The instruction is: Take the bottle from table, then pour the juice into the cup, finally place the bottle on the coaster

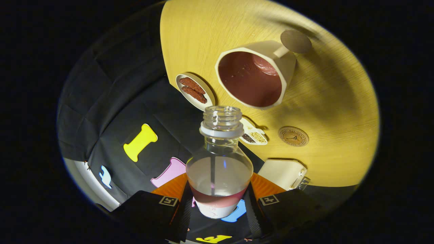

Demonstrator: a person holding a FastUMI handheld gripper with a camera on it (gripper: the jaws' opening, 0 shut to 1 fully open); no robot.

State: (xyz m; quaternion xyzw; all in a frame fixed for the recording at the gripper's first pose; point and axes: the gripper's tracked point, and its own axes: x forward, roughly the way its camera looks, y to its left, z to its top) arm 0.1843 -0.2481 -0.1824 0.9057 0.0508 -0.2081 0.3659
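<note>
While clamped between both fingers, the open juice bottle sat in the gripper. Its mouth pointed toward the filled cup. Round coaster lay nearby.

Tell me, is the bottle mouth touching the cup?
Apart. In the gripper view, the bottle, held between the fingers, has its mouth short of the cup; table shows between.
</note>
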